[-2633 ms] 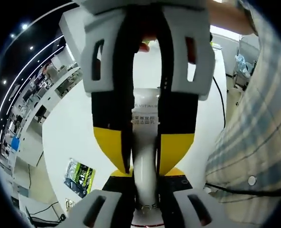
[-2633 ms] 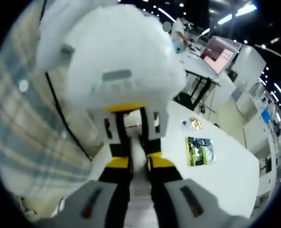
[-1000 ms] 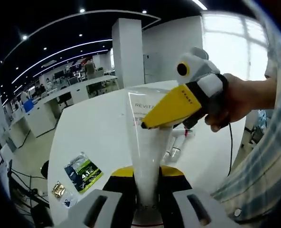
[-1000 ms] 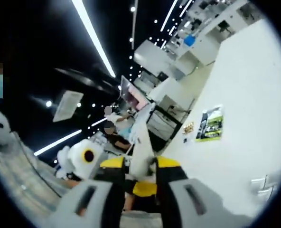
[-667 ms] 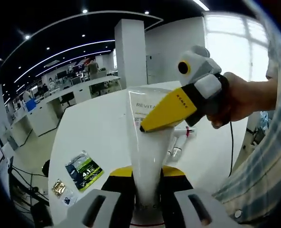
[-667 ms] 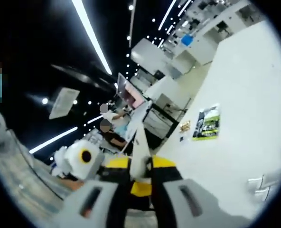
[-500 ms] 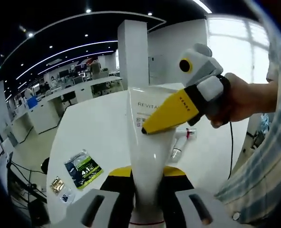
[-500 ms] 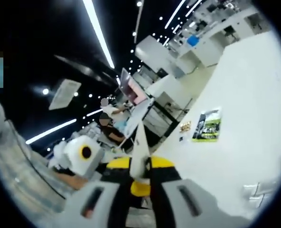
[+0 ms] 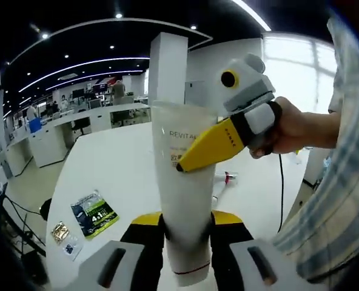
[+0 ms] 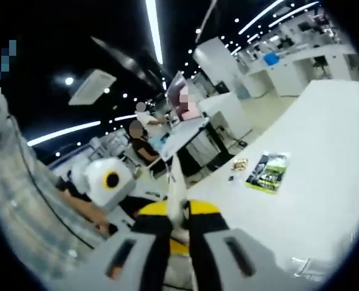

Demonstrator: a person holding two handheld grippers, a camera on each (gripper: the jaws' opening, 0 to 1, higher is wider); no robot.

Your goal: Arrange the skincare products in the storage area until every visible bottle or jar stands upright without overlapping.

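One white squeeze tube (image 9: 182,206) marked "REVITA", held up off the white bench (image 9: 107,176), cap end down and flat crimped end up. Left gripper (image 9: 184,242) clenched on the tube's lower body, yellow-and-black jaws pressing both sides. Right gripper (image 9: 182,165) reaching in from the right with a hand (image 9: 291,127) behind it, yellow tip against the tube's upper part; seen through its own camera, right gripper (image 10: 178,221) clamped on the thin crimped edge of the tube (image 10: 177,191).

Wide bare bench surface behind and to the left of the tube. One green sachet (image 9: 93,213) lying flat near the bench's left edge, one small gold packet (image 9: 60,230) just beyond it toward that edge. One small clear item with a red part (image 9: 224,180) lying mid-bench behind the tube; exact kind unclear. One black cable (image 9: 282,182) running along the right side beside a plaid sleeve (image 9: 331,200). Same green sachet (image 10: 267,171) visible from the right gripper view, well apart from the jaws.
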